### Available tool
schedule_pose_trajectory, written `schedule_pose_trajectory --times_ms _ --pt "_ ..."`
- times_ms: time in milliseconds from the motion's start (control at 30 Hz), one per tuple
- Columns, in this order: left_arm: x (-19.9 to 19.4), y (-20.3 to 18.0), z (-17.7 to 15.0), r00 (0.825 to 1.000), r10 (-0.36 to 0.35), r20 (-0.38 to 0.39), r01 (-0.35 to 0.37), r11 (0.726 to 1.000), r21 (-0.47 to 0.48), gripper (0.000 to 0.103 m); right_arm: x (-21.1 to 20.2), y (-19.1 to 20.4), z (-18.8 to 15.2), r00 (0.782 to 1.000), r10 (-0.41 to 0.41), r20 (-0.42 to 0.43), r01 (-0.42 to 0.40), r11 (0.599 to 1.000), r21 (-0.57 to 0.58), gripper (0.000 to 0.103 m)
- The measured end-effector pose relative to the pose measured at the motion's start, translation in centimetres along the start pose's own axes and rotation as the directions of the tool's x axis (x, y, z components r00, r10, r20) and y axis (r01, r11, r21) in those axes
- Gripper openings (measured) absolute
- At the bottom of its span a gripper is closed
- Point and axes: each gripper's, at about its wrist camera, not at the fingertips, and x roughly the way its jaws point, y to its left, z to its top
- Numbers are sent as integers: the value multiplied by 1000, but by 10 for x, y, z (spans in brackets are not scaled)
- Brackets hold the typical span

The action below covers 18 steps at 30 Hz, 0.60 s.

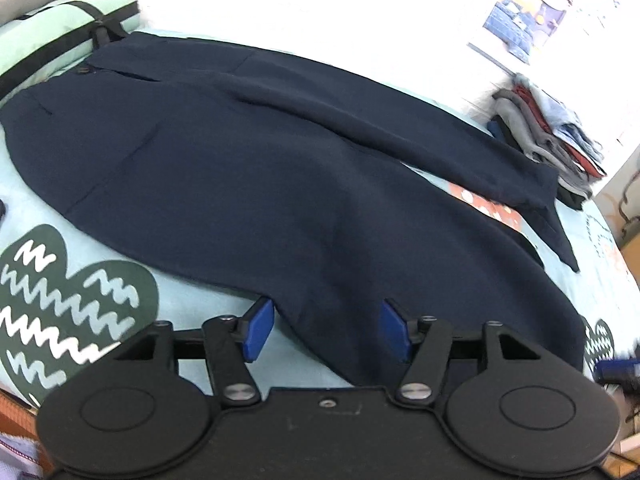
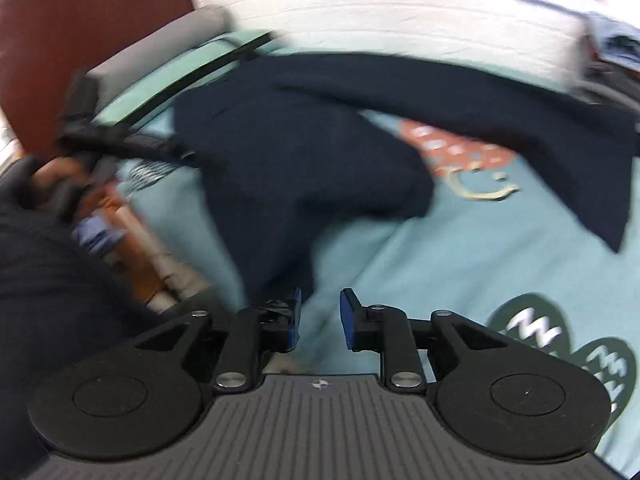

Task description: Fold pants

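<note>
My pale teal bedsheet [image 1: 224, 312], printed with dark green zigzag shapes, carries the navy pants [image 1: 248, 184], a smooth matte cloth spread flat, legs apart. A stack of folded clothes [image 1: 552, 136] sits at the far corner. My left gripper [image 1: 327, 330] gapes wide over the near pant edge; my right gripper [image 2: 320, 318] stands narrowly parted, holding nothing.

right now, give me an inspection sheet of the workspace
surface: light blue bedsheet with cactus prints.
job's things: navy pants spread flat, legs apart, not yet folded.
clutter: stack of folded clothes by the far leg hem; mint pillow at the waistband.
grippers: left gripper open over the near pants edge; right gripper open, empty.
cables: nothing seen on the bed.
surroundings: white wall; the right wrist view is blurred.
</note>
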Motion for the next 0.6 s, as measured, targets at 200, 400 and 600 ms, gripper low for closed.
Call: schedule_pose_trajectory --times_ms 200,400,600 --pt "-14 -15 -13 995 -92 -39 95 991 90 103 35 -33 18 990 -117 78 115 993 32 94" --pt "-6 -38 -27 973 -200 -117 211 973 97 103 69 -62 27 994 -69 83 70 998 -10 94" --pt "25 -50 -24 971 -201 -128 212 974 80 98 72 -61 39 993 35 116 -38 999 23 18"
